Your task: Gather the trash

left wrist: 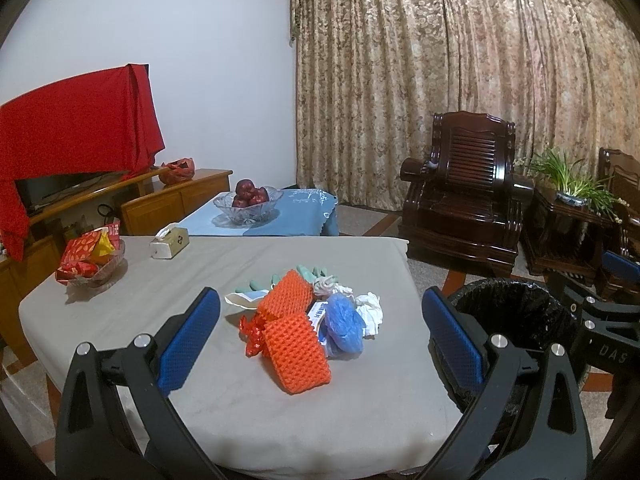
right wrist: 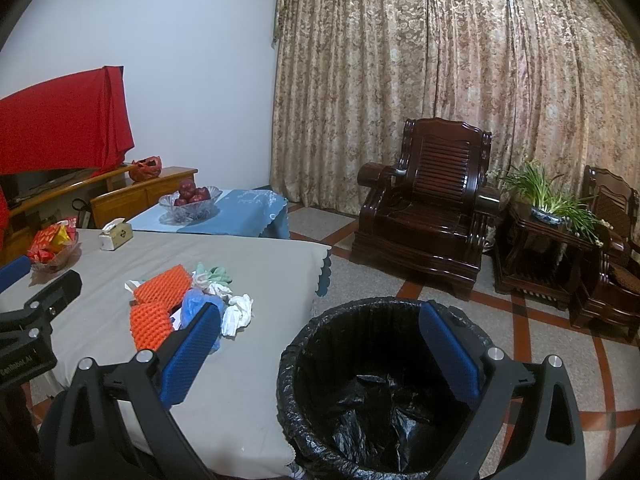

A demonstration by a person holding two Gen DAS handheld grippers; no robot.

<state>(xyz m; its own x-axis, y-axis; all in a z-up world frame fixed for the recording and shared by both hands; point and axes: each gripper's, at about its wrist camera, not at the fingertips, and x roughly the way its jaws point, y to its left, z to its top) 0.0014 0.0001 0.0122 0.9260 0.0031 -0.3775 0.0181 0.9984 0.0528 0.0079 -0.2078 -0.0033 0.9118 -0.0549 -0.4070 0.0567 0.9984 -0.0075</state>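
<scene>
The heap of trash on the grey-clothed table [left wrist: 120, 320] is partly hard to read. Two orange foam fruit nets [left wrist: 294, 332] lie on top and cover much of what sits under them: a white printed wrapper shows only as an edge between the nets and the crumpled blue plastic bag [left wrist: 343, 322], and its print is too small to make out. The pale green rubber gloves [left wrist: 308, 274] at the heap's 12 o'clock show only fingertips. A scrap of red shiny wrapping [left wrist: 250, 334] sticks out at 9 o'clock, and white crumpled tissues [left wrist: 370, 310] lie at 3 o'clock. In the right wrist view the near finger hides part of the blue bag.

The black-lined round waste bin [right wrist: 320, 360] stands on the floor just beside the table's right edge; in the left wrist view it is mostly hidden behind a blue pad. Inside, only the folds of the liner can be seen.

The left tongs [left wrist: 320, 340] are spread wide and grasp nothing, with the heap lying between the pads but farther along the table, apart from them. The right tongs [right wrist: 320, 354] are equally wide apart and empty, poised above the bin's mouth, touching neither rim nor liner.

At 10 o'clock on the table sit a glass dish of red snack packets [left wrist: 90, 258] and a tissue box [left wrist: 170, 242].
</scene>
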